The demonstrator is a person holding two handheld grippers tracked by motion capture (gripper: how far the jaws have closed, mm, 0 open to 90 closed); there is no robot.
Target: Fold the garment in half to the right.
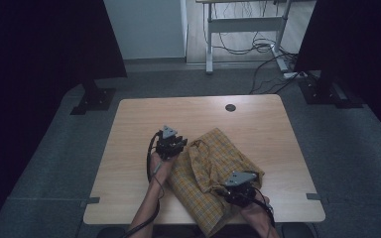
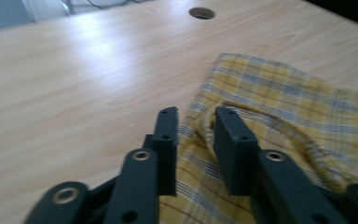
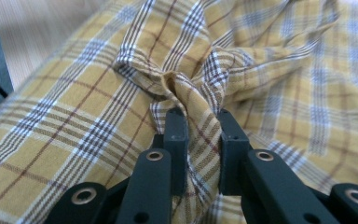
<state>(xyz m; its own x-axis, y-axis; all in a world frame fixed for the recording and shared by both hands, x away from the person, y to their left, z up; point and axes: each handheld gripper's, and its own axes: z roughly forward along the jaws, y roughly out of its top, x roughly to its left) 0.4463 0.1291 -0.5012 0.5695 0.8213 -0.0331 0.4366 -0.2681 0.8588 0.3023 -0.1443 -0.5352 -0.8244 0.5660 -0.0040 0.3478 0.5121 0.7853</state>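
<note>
Figure: two hand-held grippers working a yellow plaid cloth (image 1: 213, 168) on a wooden table (image 1: 129, 148). In the right gripper view we are seeing the right gripper (image 3: 198, 116) pinching a raised fold of the cloth: the fabric is bunching into a puckered ridge that is running straight between the two black fingers (image 3: 176, 140), and both pads are pressing against it, so the fingers are clamped on the cloth. The rest of the cloth is spreading out beyond and to both sides of these fingertips. In the left gripper view we are seeing the left gripper (image 2: 196, 116) standing over the cloth's edge with its fingers (image 2: 168, 140) apart; a narrow gap is showing between them, and the pads are not squeezing anything. The cloth is lying beneath and beyond the fingertips, mostly toward the right-hand finger, while bare table is lying off the left-hand finger. In the high view we are placing the left gripper (image 1: 169, 144) at the cloth's left border and the right gripper (image 1: 239, 187) at its near right part.
</note>
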